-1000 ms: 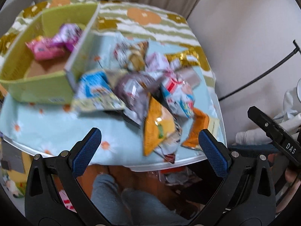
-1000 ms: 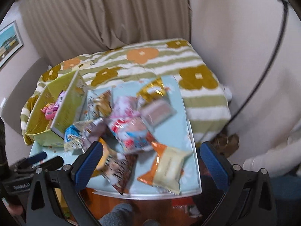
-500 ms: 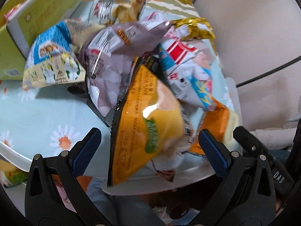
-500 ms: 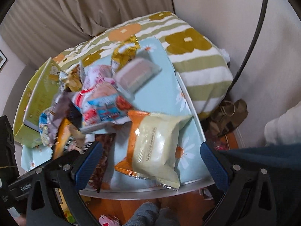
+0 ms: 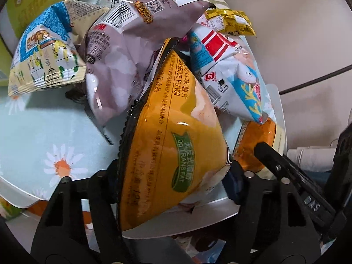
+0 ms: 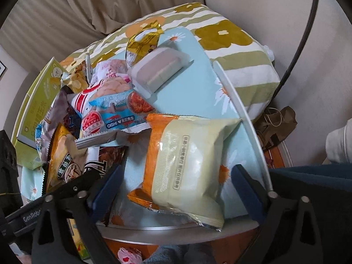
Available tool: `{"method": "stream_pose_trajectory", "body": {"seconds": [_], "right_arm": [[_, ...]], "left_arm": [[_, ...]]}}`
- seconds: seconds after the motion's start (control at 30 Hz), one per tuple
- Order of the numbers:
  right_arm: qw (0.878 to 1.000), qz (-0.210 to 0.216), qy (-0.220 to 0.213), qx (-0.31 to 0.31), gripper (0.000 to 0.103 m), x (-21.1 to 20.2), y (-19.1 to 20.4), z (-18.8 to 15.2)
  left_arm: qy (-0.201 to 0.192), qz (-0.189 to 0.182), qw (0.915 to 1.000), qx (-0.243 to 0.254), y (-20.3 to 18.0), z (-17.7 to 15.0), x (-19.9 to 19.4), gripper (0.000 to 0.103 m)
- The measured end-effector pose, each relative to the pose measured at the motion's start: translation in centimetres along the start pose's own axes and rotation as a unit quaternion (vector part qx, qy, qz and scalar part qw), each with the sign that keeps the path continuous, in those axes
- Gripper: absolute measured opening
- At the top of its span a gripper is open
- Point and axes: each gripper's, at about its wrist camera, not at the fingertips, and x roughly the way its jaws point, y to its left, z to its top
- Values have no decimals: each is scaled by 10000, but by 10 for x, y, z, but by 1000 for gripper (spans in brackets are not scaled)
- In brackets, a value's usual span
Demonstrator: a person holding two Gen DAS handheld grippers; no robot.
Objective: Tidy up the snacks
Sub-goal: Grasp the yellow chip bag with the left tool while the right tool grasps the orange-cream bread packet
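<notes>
A heap of snack packets lies on a small counter (image 6: 248, 118) covered with a pale blue daisy cloth.

The left gripper (image 5: 173, 176) points steeply down at the near edge of the heap. A yellow-orange chip bag (image 5: 167, 145) sits between its jaws, which are closing; the pads look pressed against the bag's two sides, though the bag hides most of them. Behind this bag lie a mauve bag (image 5: 123, 50), a blue-and-cream packet (image 5: 41, 52) to the left and a red, white and blue packet (image 5: 231, 70) to the right. Bare cloth shows to the left of the bag, up to the counter's near rim.

The right gripper (image 6: 178, 187) hovers over an orange-and-cream packet (image 6: 187, 165) lying flat near the front right corner. Its jaws stand wide, one on each side of the packet and clear of it, and are beginning to close. The packet's lower corner reaches the counter's front edge. Open cloth lies beyond it toward a grey wrapped bar (image 6: 158, 70). A green box (image 6: 33, 112) stands at the far left, against the heap.
</notes>
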Motion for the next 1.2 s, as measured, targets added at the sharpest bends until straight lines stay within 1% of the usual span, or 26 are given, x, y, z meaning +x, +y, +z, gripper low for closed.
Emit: {"method": "stream_pose_trajectory", "body": {"seconds": [0.1, 0.2, 0.33, 0.47, 0.53, 0.6, 0.7, 0.83, 1.2], "right_arm": [[10000, -52, 49, -69, 89, 7, 4, 0], [9997, -164, 102, -138, 87, 14, 7, 1], [9995, -267, 152, -72, 83, 21, 6, 4], [9987, -457, 163, -163, 74, 25, 11, 6], [9980, -571, 170, -214, 66, 26, 12, 6], [9977, -603, 142, -272, 62, 26, 12, 5], [9975, -626, 125, -286, 59, 24, 12, 5], [9982, -559, 53, -231, 59, 14, 12, 4], [9981, -457, -302, -275, 59, -34, 17, 13]], "left_arm": [[2, 22, 10000, 79, 5, -3, -5, 64], [8, 63, 9998, 197, 4, -4, -6, 64], [-7, 88, 9996, 252, 6, -5, -11, 63], [1, 123, 9995, 301, -1, -2, -7, 63], [-6, 129, 9995, 304, -2, -2, -9, 63], [-12, 115, 9995, 302, -2, -2, -10, 63], [-41, 90, 9994, 317, -3, -1, -17, 63], [-121, 72, 9991, 398, -9, -1, -29, 63], [-434, 14, 9975, 552, -23, -1, -75, 63]]}}
